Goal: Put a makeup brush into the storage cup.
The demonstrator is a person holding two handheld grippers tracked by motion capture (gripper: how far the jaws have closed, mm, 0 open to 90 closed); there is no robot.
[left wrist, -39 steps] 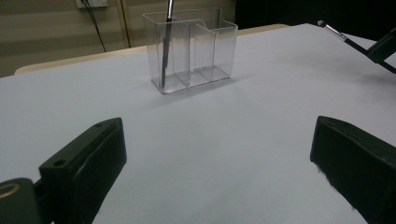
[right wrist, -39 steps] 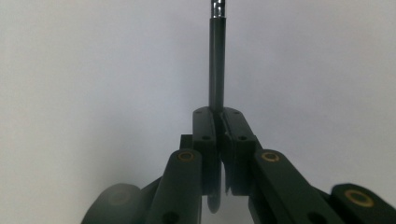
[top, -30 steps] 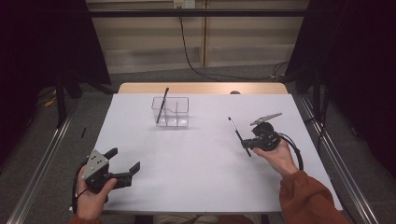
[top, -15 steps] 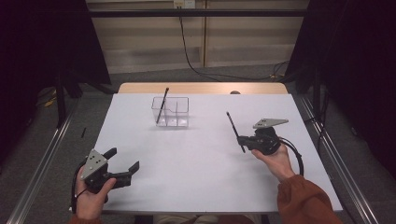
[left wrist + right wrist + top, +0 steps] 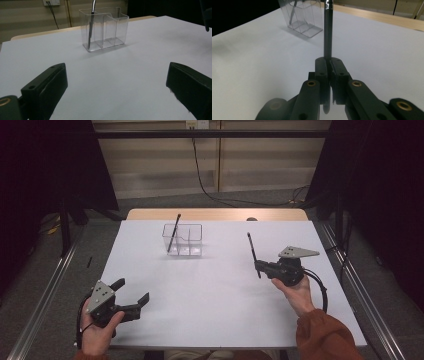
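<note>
1. Organizer (image 5: 183, 240): clear, three-compartment, no readable label; one black pen (image 5: 173, 233) leans inside.
2. Right gripper (image 5: 258, 265), right of organizer: jaws clamp second pen (image 5: 252, 252).
3. Left gripper (image 5: 131, 294), nearer than organizer: jaws spread, empty.

Left gripper (image 5: 131, 296): held low at the near left of the table in the left hand (image 5: 97, 332), jaws spread wide, nothing between them (confirmed in the left gripper view). Right gripper (image 5: 258, 265): held at the right side in the right hand (image 5: 296, 292), orange sleeve (image 5: 325, 337) at the wrist, jaws pointing left and clamped tight on a pen (image 5: 253, 254), which stands up from them.
</note>
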